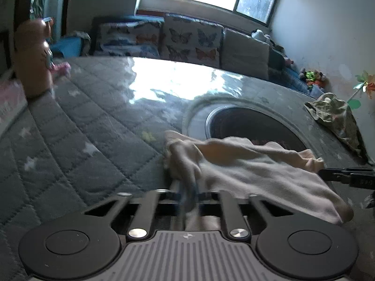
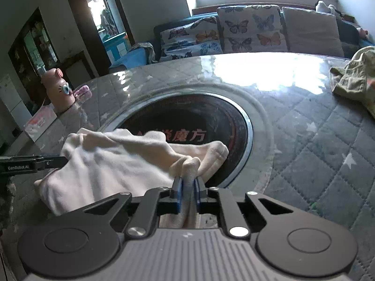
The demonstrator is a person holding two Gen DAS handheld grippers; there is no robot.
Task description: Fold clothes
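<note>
**Both grippers clamp the cream cloth over the desk**

The right gripper (image 2: 187, 188) is clenched on a bunched corner of the cream cloth (image 2: 112, 164), its blue pads (image 2: 178, 195) pinching the fabric. The left gripper (image 1: 186, 193) grips the opposite bunched end, blurred in its own view. The cloth spans between them, above the near rim of the round dark inset (image 2: 199, 117) in the quilted grey desk (image 2: 316, 145). A crumpled olive garment (image 2: 354, 75) lies at the far right edge, a pink pig figure (image 2: 58, 89) at the far left.
</note>
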